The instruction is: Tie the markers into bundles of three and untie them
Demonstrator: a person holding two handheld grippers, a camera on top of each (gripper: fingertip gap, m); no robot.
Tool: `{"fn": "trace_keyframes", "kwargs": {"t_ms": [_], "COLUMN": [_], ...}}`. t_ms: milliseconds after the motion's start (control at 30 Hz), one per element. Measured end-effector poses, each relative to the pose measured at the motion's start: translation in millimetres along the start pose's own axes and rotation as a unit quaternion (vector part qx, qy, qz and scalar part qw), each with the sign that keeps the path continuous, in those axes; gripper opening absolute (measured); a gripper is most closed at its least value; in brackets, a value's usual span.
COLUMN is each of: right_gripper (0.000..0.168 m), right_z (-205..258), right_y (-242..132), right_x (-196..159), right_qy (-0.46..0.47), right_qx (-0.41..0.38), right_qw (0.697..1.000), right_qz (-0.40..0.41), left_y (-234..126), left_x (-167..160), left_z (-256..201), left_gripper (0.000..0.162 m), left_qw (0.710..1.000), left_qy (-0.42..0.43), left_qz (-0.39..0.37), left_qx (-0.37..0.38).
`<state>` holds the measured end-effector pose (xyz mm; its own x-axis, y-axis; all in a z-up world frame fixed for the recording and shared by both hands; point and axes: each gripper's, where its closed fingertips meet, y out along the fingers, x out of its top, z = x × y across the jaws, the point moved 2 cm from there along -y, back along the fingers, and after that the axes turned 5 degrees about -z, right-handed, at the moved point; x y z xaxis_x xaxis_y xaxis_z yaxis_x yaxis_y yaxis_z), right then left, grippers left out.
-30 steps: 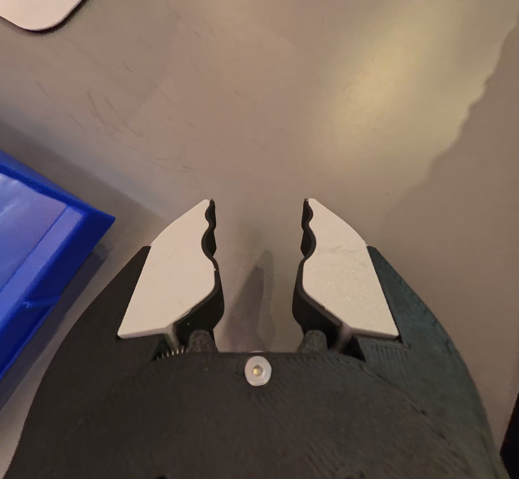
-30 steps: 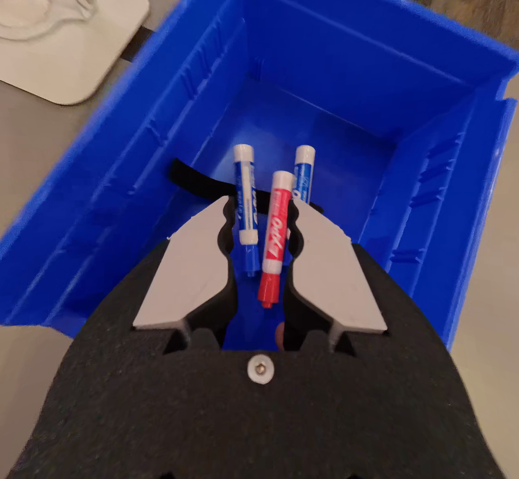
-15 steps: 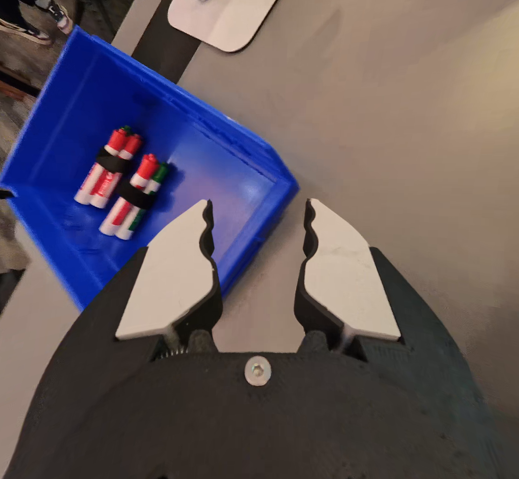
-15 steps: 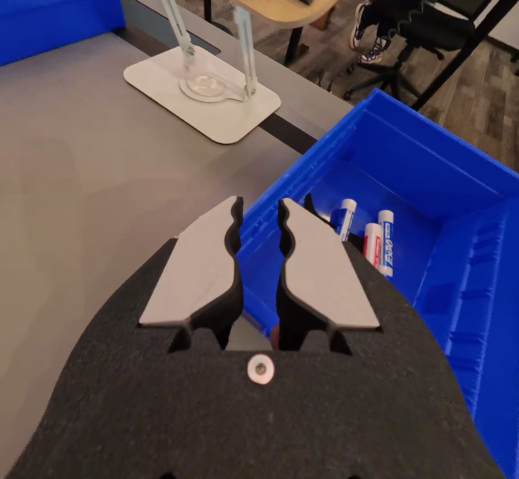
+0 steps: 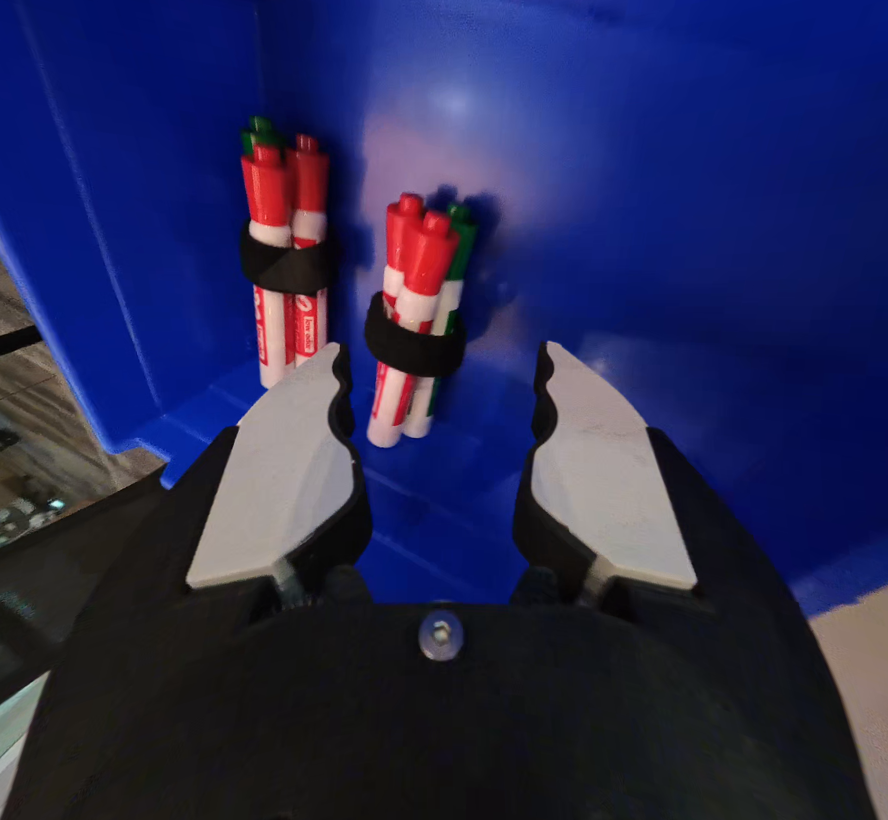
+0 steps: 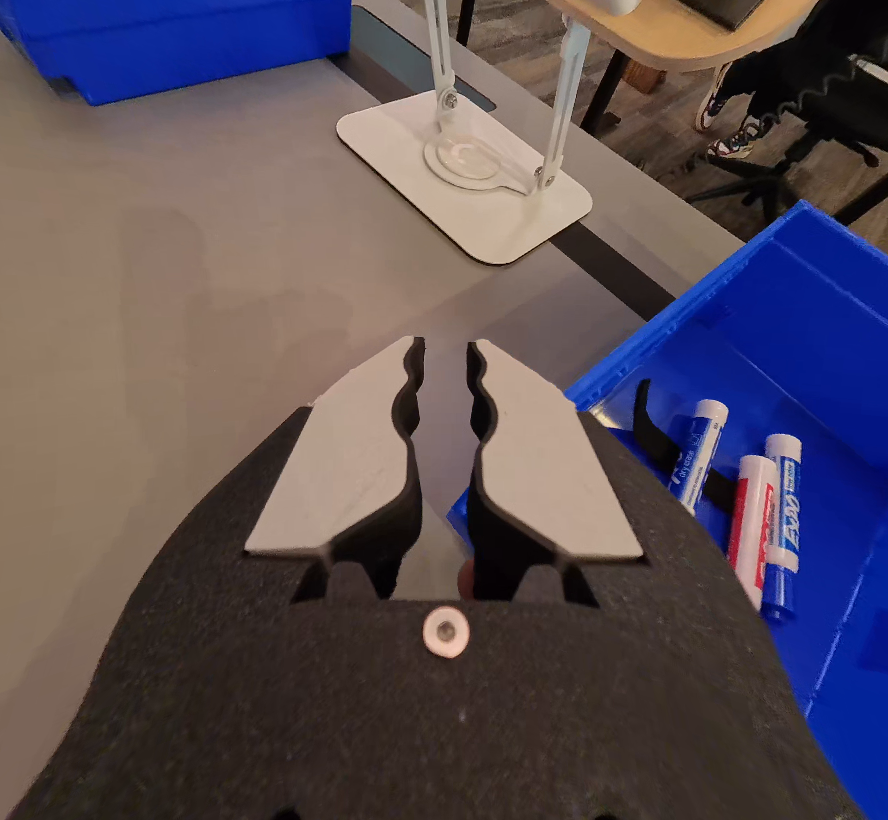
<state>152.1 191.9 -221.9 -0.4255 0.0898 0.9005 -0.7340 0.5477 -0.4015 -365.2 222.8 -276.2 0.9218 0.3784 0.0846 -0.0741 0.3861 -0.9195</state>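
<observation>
In the left wrist view my left gripper (image 5: 442,347) is wide open and empty inside a blue bin (image 5: 672,172). Two bundles of red and green markers lie there, each wrapped in a black strap. The near bundle (image 5: 415,326) lies just beyond the fingertips, closer to the left finger, untouched. The other bundle (image 5: 283,263) is farther left. In the right wrist view my right gripper (image 6: 446,341) hangs over the grey table (image 6: 168,268), its fingers a narrow gap apart with nothing between them. To its right a second blue bin (image 6: 721,316) holds two loose blue markers (image 6: 699,456) (image 6: 783,508), a red marker (image 6: 754,518) and a black strap (image 6: 646,427).
A white stand with a flat base (image 6: 480,201) sits on the table ahead of the right gripper. The first blue bin (image 6: 192,18) stands at the far left. Beyond the table edge are a wooden desk, a chair and a person's feet. The right gripper is farther from the near bundle (image 5: 415,326), some 50 centimeters, than the left, some 6 centimeters.
My left gripper swung from the bare table into the bin with the bundles and opened wider. My right gripper pulled out of the bin of loose markers to above the table, its fingers narrowing on nothing.
</observation>
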Motion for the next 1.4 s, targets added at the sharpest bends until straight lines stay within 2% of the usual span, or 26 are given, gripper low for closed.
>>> {"fn": "trace_keyframes", "kwargs": {"t_ms": [167, 233, 333, 633, 900, 1133, 1400], "right_gripper": [0.016, 0.016, 0.016, 0.015, 0.015, 0.016, 0.016], "right_z": [0, 0, 0, 2, 2, 6, 31], "right_y": [-2, -3, -2, 0, 1, 1, 6], "right_x": [1, 2, 1, -1, -1, 3, 12], "right_qy": [-0.004, -0.008, -0.012, -0.015, -0.019, -0.024, -0.029], "right_qx": [0.003, 0.002, 0.001, 0.007, 0.005, 0.011, 0.048], "right_qw": [1.000, 1.000, 1.000, 1.000, 1.000, 1.000, 0.998], "right_qz": [-0.001, -0.004, -0.001, 0.003, 0.004, 0.000, -0.011], "left_y": [28, 33, 31, 28, 25, -6, -90], "left_x": [-14, -18, -12, -6, -5, 1, 27], "left_z": [8, 10, 12, 7, 2, -4, -23], "left_gripper": [0.060, 0.048, 0.037, 0.026, 0.024, 0.024, 0.024], "left_qw": [0.999, 0.999, 0.999, 0.999, 1.000, 1.000, 0.996], "left_qy": [0.008, 0.022, 0.024, 0.030, 0.022, 0.000, -0.045], "left_qz": [0.027, 0.042, 0.021, 0.013, 0.010, -0.014, -0.071], "left_qx": [-0.032, -0.027, -0.021, -0.014, -0.012, -0.010, 0.018]}}
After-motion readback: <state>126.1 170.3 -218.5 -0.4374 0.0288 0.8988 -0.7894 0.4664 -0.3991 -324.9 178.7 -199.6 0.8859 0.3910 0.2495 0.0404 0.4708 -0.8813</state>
